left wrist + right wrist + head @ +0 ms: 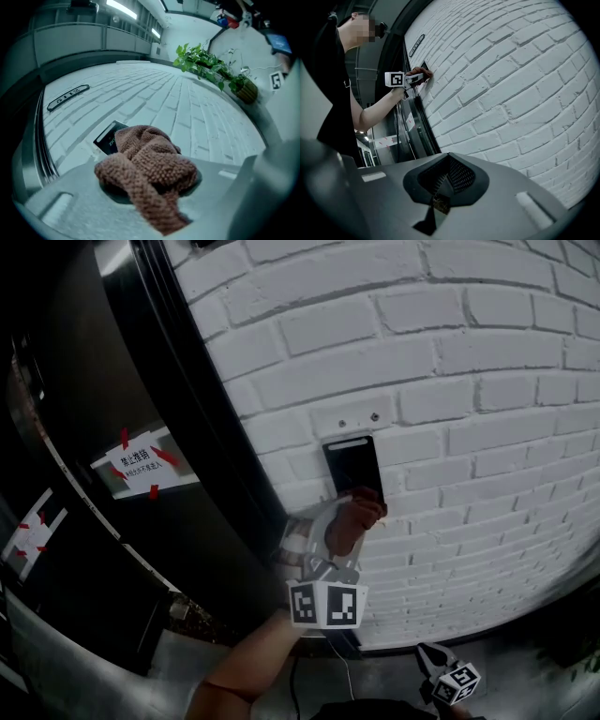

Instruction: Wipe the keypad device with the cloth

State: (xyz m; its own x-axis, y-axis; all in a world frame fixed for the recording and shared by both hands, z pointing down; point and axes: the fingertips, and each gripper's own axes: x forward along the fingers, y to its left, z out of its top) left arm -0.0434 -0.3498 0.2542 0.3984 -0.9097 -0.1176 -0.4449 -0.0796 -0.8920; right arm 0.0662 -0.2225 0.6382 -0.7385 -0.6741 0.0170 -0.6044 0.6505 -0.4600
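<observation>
A black keypad device [352, 468] is mounted on the white brick wall [450, 390]; it also shows in the left gripper view [107, 137]. My left gripper [349, 521] is shut on a brown knitted cloth [354, 517], which presses against the device's lower edge. In the left gripper view the bunched cloth [150, 168] fills the jaws and hides the fingertips and much of the device. My right gripper [439, 671] hangs low at the bottom right, away from the wall, shut with nothing in it [440, 197]. The right gripper view shows the left gripper [412, 77] far up at the device.
A dark metal door frame [202, 427] runs beside the wall on the left, with a taped paper notice [141, 465] on the glass. A small plate [352, 416] sits above the device. A potted green plant [211, 68] stands farther along the wall.
</observation>
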